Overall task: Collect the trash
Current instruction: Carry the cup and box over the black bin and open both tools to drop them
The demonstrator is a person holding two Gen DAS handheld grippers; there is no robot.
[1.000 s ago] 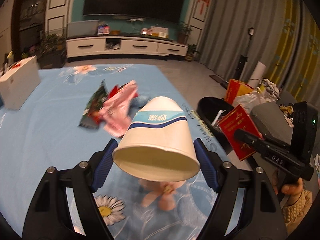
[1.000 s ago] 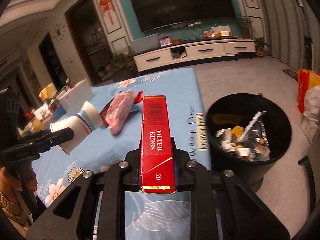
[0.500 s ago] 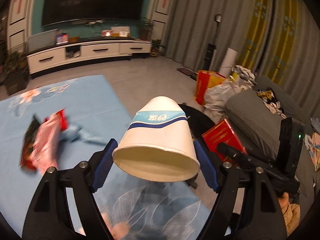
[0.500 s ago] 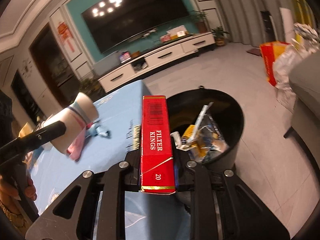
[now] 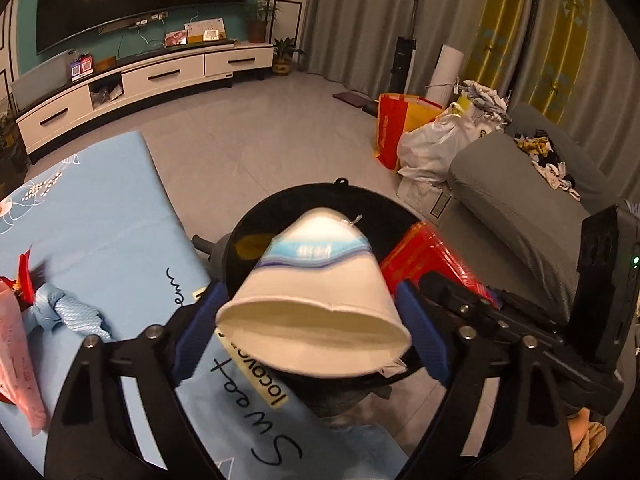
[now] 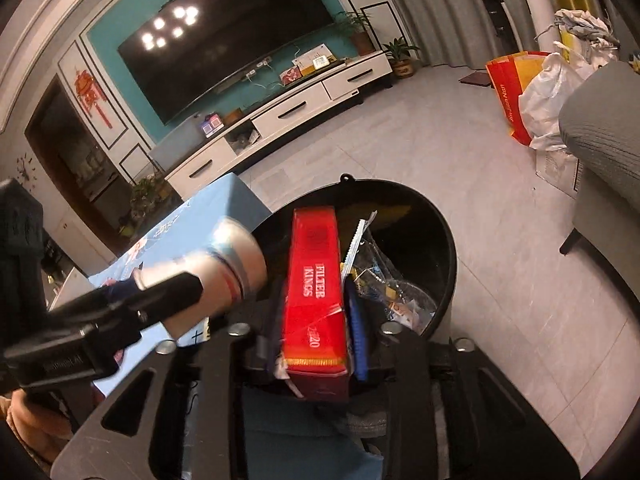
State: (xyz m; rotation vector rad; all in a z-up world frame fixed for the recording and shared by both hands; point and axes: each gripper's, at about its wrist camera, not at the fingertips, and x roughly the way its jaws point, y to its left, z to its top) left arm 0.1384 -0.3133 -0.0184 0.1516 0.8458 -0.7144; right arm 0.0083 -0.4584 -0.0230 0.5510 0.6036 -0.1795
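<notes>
While both loads are hovering over the bin [image 6: 440, 240] | left gripper [image 5: 312, 320] is clamping the paper cup [image 5: 316, 292] – right gripper [image 6: 316, 328] is pinching the red carton [image 6: 316, 280] | wrappers [image 5: 16, 344] are waiting left on the bench [image 5: 100, 220]

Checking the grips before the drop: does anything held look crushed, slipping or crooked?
Mildly. The paper cup in the left tongs has a dented rim. The red cigarette box in the right tongs leans slightly, with torn wrap at its near end. Both hang over the black trash bin.

Blue floral tablecloth [image 5: 100, 216] with wrappers [image 5: 16, 344]
</notes>
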